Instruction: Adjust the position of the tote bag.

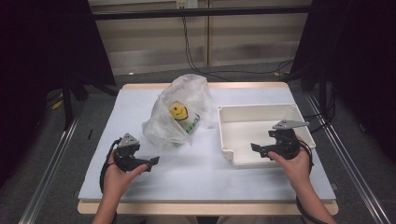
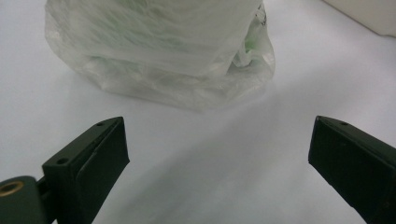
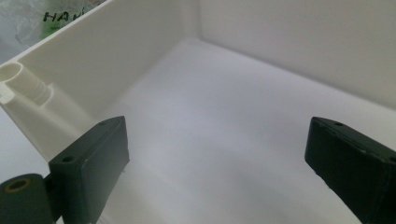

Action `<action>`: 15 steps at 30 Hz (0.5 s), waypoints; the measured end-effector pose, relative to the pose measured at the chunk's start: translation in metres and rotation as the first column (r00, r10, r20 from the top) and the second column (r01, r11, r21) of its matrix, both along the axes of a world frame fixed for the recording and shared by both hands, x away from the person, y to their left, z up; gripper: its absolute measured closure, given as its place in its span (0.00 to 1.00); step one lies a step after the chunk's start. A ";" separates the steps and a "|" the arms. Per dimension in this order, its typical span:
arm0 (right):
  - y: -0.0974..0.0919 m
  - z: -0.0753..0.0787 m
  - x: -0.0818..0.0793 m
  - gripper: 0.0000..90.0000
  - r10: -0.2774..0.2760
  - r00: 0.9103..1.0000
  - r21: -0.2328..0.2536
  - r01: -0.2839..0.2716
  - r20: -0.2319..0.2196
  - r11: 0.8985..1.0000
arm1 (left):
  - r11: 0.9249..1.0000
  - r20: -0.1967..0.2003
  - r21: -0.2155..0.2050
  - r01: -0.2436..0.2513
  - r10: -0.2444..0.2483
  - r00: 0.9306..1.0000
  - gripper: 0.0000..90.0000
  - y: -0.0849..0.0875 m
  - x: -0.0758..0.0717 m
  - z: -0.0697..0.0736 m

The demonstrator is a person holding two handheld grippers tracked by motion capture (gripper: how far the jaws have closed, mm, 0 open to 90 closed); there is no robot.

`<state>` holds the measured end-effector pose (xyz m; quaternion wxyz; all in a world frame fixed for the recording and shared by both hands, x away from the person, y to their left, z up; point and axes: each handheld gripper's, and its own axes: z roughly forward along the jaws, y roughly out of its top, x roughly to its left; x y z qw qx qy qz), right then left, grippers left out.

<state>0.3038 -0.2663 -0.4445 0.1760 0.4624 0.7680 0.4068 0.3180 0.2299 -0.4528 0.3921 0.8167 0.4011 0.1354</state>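
Observation:
A clear plastic bag [image 1: 180, 112] stands in the middle of the white table, with a yellow smiley-faced toy [image 1: 178, 111] and green-printed packaging inside. In the left gripper view the bag [image 2: 168, 51] lies just ahead of the jaws. My left gripper [image 1: 152, 163] rests near the table's front left, pointing right towards the bag, open and empty; its fingers [image 2: 100, 158] stand wide apart. My right gripper [image 1: 256, 148] hovers over the front of a white bin [image 1: 229, 135], open with nothing between its fingers [image 3: 98, 158]. The bin [image 3: 84, 60] looks bare inside.
The table top [image 1: 205, 175] has free room in front of the bag and bin. Dark curtains hang on both sides, and metal rails run along the floor left and right. Cables trail on the floor behind the table.

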 end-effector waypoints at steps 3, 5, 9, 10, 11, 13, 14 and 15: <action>-0.001 0.002 -0.002 0.10 0.004 1.000 0.003 -0.004 0.020 1.000 | 1.000 0.006 -0.008 0.003 -0.003 1.000 0.05 -0.001 0.001 0.001; -0.001 0.003 -0.003 0.12 0.004 1.000 0.003 -0.004 0.020 1.000 | 1.000 0.005 -0.007 0.006 -0.006 1.000 0.05 -0.002 0.002 0.001; -0.001 0.005 -0.009 0.14 -0.008 0.999 -0.014 0.008 0.037 1.000 | 1.000 -0.002 0.005 0.016 -0.016 1.000 0.04 -0.004 0.005 0.000; -0.002 0.005 -0.010 0.14 -0.008 0.999 -0.010 0.008 0.034 1.000 | 1.000 0.000 -0.008 0.011 -0.011 1.000 0.04 -0.006 0.006 0.000; -0.003 0.003 -0.012 0.13 -0.010 1.000 -0.007 0.010 0.024 1.000 | 1.000 0.001 -0.022 0.008 -0.008 1.000 0.04 -0.007 0.008 0.000; -0.004 0.001 -0.012 0.11 -0.013 1.000 -0.010 0.013 0.011 1.000 | 1.000 0.004 -0.031 0.003 -0.003 1.000 0.06 -0.008 0.009 0.002; -0.004 0.000 -0.012 0.11 -0.010 1.000 -0.011 0.010 0.006 1.000 | 0.999 0.011 -0.032 -0.001 0.002 1.000 0.09 -0.007 0.009 0.002; -0.003 -0.001 -0.013 0.11 -0.006 1.000 -0.010 0.006 0.006 1.000 | 0.999 0.011 -0.032 -0.001 0.002 1.000 0.12 -0.007 0.009 0.002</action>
